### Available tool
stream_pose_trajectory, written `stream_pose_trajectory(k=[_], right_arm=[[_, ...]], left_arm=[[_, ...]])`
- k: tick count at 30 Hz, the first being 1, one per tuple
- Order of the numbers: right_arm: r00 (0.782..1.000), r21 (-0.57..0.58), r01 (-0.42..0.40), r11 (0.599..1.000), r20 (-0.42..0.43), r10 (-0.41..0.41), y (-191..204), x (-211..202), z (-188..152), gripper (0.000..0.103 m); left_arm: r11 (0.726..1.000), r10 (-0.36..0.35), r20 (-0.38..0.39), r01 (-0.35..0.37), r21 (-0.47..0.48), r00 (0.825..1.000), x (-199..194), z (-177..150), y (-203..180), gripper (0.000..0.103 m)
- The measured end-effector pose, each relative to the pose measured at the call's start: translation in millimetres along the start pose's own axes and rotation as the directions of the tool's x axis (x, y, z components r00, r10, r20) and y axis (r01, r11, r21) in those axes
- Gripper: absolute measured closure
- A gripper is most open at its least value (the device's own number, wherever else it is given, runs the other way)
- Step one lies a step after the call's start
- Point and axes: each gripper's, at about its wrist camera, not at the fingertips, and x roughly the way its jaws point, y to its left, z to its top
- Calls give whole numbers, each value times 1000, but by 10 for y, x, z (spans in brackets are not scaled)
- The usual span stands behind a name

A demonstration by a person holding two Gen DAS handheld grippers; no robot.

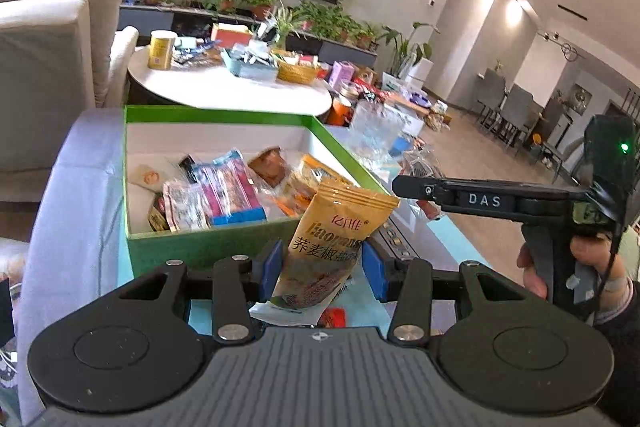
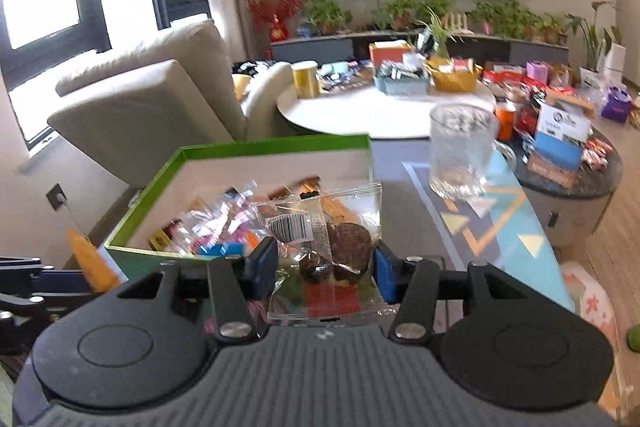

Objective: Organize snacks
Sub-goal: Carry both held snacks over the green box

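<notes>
Packets are held in both hands: the left gripper [image 1: 320,273] grips an orange snack packet [image 1: 334,239], the right gripper [image 2: 323,271] a clear cake packet [image 2: 326,243], both just near the green box [image 1: 224,247]. I would carry each over the near wall, then release low so nothing slides out.

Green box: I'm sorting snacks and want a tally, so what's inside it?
The green box holds a loose pile of wrapped snacks, among them a pink-and-blue pack. Lower layers and the near corner are hidden.
</notes>
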Motion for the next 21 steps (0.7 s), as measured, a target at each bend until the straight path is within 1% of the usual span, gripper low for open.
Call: stream_pose_trajectory(k=[7,13,18,21], right_arm=[[999,-13,-23,1000,44,23,100,67,155,54],[997,-11,-36,999,61,36,133,118,212,54],[997,-6,-36,999,68,37,145,146,244,54],[997,-6,-33,999,74,34,143,156,262,54]], left_arm=[[998,56,56,-56,-6,997,40,233,119,62],[993,116,101,-117,-4,988,143,462,196,62],[990,144,121,-143,-12,982,224,576,245,62],[988,154,116,-153,-13,981,267,597,269,62]])
